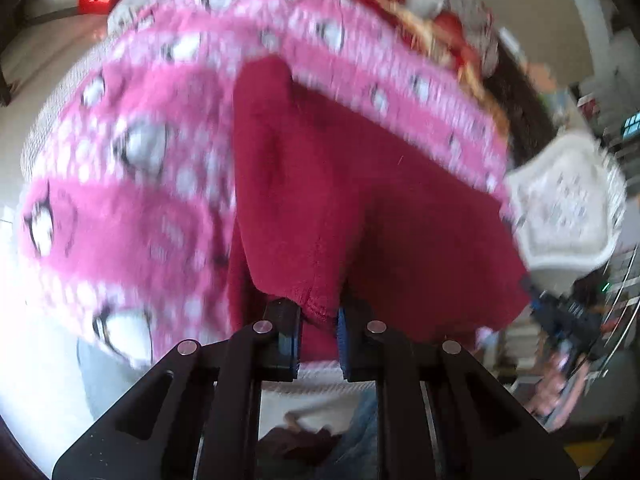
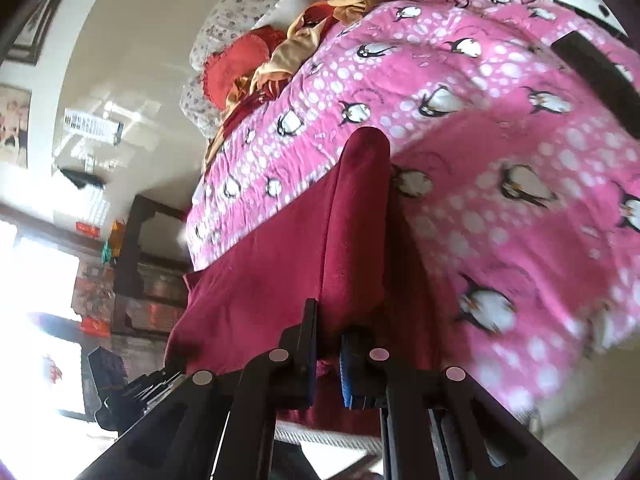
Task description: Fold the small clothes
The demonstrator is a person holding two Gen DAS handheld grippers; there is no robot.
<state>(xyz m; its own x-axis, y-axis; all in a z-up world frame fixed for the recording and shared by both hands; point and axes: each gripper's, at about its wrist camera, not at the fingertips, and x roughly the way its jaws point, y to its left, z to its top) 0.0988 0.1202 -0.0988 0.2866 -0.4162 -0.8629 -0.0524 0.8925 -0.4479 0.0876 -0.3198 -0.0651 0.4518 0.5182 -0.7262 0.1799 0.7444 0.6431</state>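
Observation:
A dark red fleece garment [image 1: 340, 200] hangs between both grippers over a bed. In the left wrist view my left gripper [image 1: 319, 320] is shut on the garment's near hem, with the cloth pinched between the blue pads. The right wrist view shows my right gripper [image 2: 329, 344] shut on another edge of the same dark red garment [image 2: 320, 248]. From there the cloth runs up in a long fold onto the blanket. The right gripper also shows at the right edge of the left wrist view, blurred. The left gripper shows low at the left in the right wrist view.
A pink penguin-print blanket [image 2: 500, 160] covers the bed under the garment. Red cushions [image 2: 236, 68] and a gold cloth [image 2: 296, 40] lie at the head of the bed. A white patterned cushion [image 1: 568, 208] sits off the bed's right side. Dark shelving [image 2: 152, 272] stands by a bright window.

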